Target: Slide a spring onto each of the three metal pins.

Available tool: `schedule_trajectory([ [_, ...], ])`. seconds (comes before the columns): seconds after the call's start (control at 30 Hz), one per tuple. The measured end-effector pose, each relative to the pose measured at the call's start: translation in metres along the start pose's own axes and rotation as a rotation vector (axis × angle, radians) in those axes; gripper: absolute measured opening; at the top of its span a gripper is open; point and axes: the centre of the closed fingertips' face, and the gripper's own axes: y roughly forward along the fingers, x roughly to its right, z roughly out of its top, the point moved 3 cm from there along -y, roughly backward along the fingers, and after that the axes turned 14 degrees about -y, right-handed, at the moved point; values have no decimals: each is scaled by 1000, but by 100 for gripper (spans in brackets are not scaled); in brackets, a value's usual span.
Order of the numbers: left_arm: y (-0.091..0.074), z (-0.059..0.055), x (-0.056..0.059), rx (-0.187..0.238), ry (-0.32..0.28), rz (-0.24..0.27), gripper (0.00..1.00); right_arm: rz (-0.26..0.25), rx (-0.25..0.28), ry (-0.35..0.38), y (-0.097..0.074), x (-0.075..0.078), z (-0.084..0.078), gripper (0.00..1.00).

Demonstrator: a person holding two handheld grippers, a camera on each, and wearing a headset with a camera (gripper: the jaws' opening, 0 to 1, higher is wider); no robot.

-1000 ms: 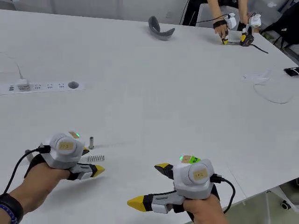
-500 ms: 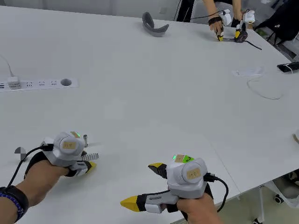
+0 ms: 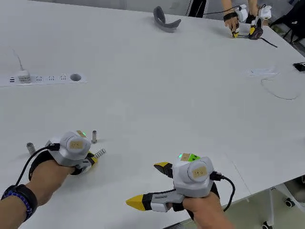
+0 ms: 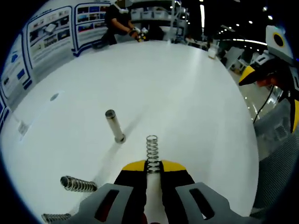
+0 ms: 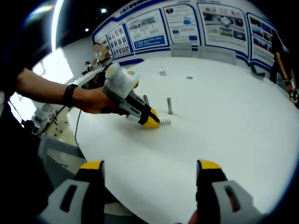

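White table (image 3: 157, 86) pretty much everywhere, with poster boards (image 5: 187, 23) along the wall behind it. The left tongs (image 3: 92, 160) sit low by the table's near edge, over toward the left side. Their jaws are squeezed down on one end of a spring (image 3: 99, 153), so most of the coil pokes out past the yellow tips. From the left gripper view the spring (image 4: 151, 149) runs straight out ahead of the left tongs (image 4: 148, 165).

A bare pin (image 4: 113, 126) stands upright on the table, just ahead and off to the left of the coil's free end. It's close but not touching. From the head view that pin (image 3: 94, 137) is just beyond the tongs, on the far side.

Further left near the same edge is another coiled piece (image 3: 31, 148), standing up. It looks like a spring already on a pin, but I can't say for sure.

The right tongs (image 3: 148, 185) hover at the near edge more toward the middle. Their jaws are spread wide with nothing between them, well apart from the spring.

A power strip (image 3: 45, 78) lies near the left edge, and another person (image 3: 232, 19) works at the far right corner.
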Motion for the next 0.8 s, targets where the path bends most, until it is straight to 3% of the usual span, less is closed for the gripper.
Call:
schedule_trajectory([
  [0.47, -33, -11, 8, 52, -109, -9, 10, 49, 15, 3, 10, -3, 6, 80],
  [0.8, -64, -19, 12, 88, -118, -4, 10, 101, 42, -1, 19, -5, 18, 76],
])
